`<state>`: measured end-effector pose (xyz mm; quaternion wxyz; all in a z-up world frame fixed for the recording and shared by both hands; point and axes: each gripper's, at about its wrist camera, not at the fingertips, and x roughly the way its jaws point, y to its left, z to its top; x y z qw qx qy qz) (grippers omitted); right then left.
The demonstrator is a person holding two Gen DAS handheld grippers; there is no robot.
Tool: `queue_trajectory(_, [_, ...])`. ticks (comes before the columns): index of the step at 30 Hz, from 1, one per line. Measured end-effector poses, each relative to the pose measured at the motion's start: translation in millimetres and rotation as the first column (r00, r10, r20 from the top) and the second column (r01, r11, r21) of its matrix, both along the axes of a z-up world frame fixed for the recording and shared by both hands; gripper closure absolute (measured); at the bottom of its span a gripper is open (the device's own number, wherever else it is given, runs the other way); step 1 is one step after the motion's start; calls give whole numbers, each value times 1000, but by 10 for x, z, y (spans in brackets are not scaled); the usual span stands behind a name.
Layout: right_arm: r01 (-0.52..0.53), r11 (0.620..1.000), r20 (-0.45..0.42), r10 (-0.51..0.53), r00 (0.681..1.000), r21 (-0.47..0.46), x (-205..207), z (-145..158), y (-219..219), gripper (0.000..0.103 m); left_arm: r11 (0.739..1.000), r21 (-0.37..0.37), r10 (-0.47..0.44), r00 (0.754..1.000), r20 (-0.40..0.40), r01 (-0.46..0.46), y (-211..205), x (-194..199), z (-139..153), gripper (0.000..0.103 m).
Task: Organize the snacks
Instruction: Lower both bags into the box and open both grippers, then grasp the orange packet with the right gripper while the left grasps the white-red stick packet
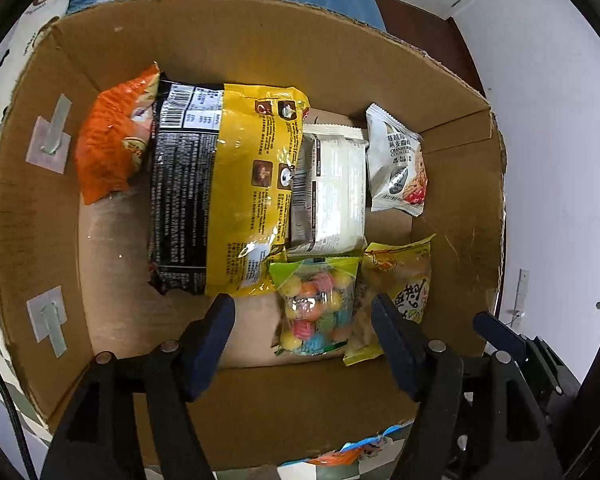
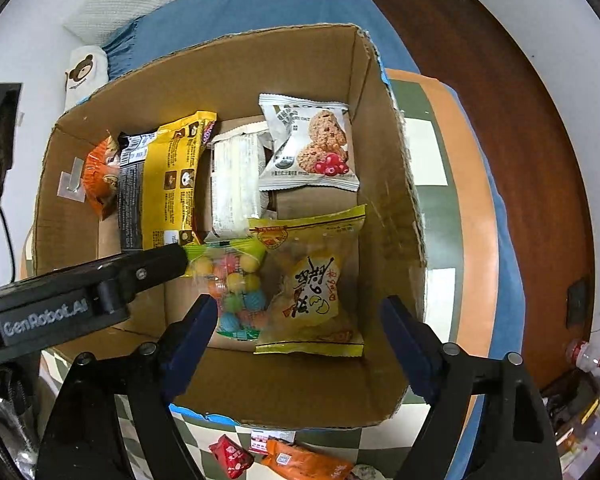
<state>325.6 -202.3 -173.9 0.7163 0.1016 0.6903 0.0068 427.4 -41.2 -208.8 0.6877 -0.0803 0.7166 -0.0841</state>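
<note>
Hanging over the open cardboard box (image 2: 380, 128), the right gripper (image 2: 300, 316) points almost straight down with its jaws released and nothing pinched; the yellow snack bag (image 2: 312, 280) lies flat on the box floor below the gap between them. Beside it, the left gripper (image 1: 304, 316) also stands spread and empty above the clear bag of coloured candy balls (image 1: 316, 308), which lies just beside the yellow snack bag at the near end of the box. Farther in, a white packet (image 1: 332, 192) lies at the middle, with the cranberry cookie packet (image 2: 312, 148) by the right wall. A large yellow-and-black noodle pack (image 1: 220, 188) overlaps the white packet's left edge, and an orange packet (image 1: 112, 140) sits against the left wall. Outside the box, on the checkered desk (image 2: 428, 144), a small red packet (image 2: 232, 456) and an orange wrapper (image 2: 308, 460) lie near the front wall.
</note>
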Motion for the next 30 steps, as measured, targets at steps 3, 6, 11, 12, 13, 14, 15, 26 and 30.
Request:
queue_trajectory(3, [6,1000,7,-6,1000,10,-27,32,3,17,999,40,-2,998,57,0,46,-78,113,34])
queue_trajectory(6, [2,1000,37,-2,999,-1,-90,130,18,17,992,124,-24,985,168,3,96,-224,298,34])
queue_trajectory(11, [-1,1000,105,3,994,-24,-243,323,67,17,983,185,-56,957,283,3,183,-472,534,34])
queue_trajectory(12, [-2,1000,120,6,993,-30,-275,359,78,17,982,190,-59,952,300,1,202,-521,582,34])
queue_trajectory(13, [-4,999,140,10,990,-41,-319,411,96,17,980,199,-67,944,324,1,221,-586,652,34])
queue_trajectory(14, [-4,999,153,11,988,-45,-358,449,99,17,979,206,-73,938,339,1,219,-621,687,34])
queue_trajectory(15, [-5,999,165,13,986,-49,-387,482,116,17,977,212,-77,929,361,-1,235,-672,756,34])
queue_trajectory(26, [5,998,320,15,947,-62,-844,1053,235,17,980,197,-76,864,497,-27,342,-1199,1268,34])
queue_trajectory(30, [3,998,364,20,931,-63,-1002,1256,311,17,981,189,-71,842,534,-37,378,-1399,1439,34])
